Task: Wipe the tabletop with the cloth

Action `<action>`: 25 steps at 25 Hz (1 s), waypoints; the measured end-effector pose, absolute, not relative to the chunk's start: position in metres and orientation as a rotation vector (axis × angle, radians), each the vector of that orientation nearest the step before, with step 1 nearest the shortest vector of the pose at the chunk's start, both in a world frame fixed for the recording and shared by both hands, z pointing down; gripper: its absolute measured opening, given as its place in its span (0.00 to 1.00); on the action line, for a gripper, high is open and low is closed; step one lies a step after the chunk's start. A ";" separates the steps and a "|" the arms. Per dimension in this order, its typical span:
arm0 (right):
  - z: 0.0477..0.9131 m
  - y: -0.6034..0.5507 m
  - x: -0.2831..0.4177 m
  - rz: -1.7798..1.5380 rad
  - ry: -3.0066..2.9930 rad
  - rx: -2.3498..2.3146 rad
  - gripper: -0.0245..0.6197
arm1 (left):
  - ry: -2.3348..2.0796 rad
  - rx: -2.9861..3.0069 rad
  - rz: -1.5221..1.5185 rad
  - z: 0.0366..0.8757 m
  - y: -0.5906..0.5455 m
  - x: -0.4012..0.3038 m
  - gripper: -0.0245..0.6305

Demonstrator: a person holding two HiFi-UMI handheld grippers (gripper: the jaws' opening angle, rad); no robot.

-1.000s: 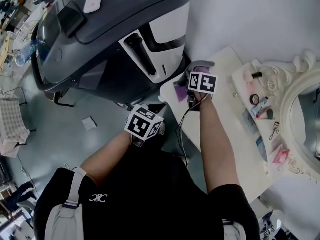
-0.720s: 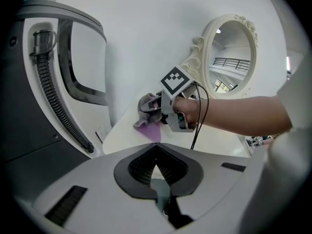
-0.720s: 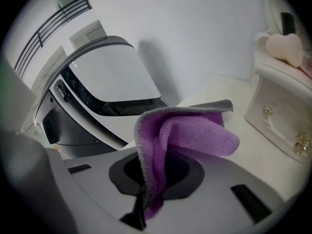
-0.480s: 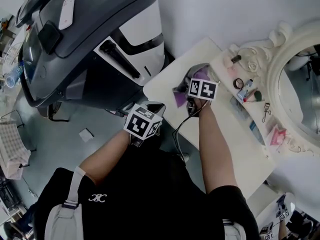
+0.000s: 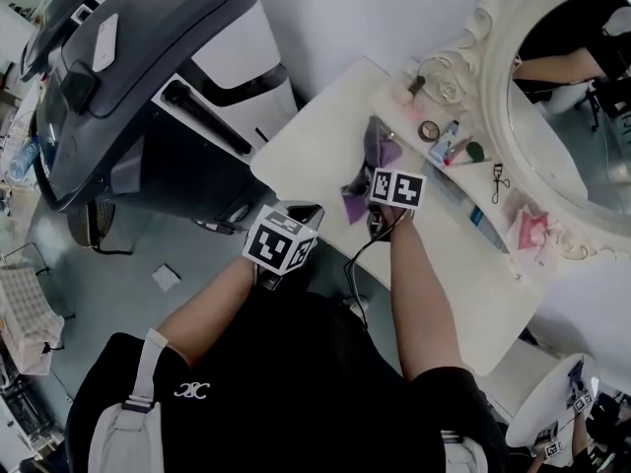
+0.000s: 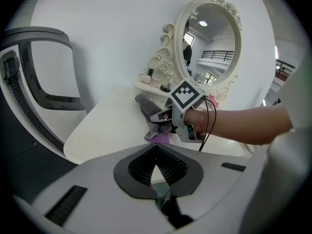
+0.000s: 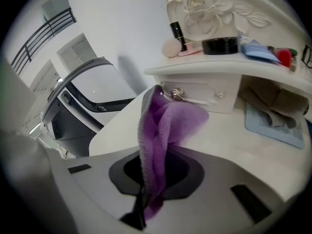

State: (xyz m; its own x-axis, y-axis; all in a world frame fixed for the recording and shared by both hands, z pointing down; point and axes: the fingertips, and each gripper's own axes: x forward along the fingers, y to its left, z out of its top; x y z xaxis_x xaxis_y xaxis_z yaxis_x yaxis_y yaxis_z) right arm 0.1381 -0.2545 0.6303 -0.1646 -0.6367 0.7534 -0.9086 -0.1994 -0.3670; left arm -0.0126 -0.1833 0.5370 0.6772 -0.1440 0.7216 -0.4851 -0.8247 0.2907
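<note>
Wiping looks barely begun: right gripper [image 7: 146, 199] pinches the cloth [image 7: 163, 126] on the table [image 5: 306, 156].
Left gripper [image 6: 157, 179], jaws pressed together empty, hangs at 7 o'clock; most tabletop undone.

purple-and-grey microfibre cloth [image 7: 163, 126]: bunched, upright folds, pinched in the right gripper [image 6: 157, 120] jaws, over the cream-white rounded tabletop [image 5: 315, 151]. Contact with the top unclear.

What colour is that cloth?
The cloth is purple, grey-edged; clearest in the right gripper view.

Bright, even indoor light; fisheye edge warping, blurred foreground.
</note>
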 end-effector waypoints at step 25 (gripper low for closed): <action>0.640 -0.068 0.232 1.456 -1.684 1.881 0.11 | -0.321 2.527 1.068 0.530 -0.045 0.084 0.04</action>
State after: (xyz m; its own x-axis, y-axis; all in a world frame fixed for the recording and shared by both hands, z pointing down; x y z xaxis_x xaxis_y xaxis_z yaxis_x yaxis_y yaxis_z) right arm 0.2324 -0.0684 0.6396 -0.1518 -0.6240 0.7666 -0.8488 -0.3151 -0.4246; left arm 0.0841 -0.0449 0.5302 0.6855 -0.0620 0.7254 -0.3485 -0.9028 0.2521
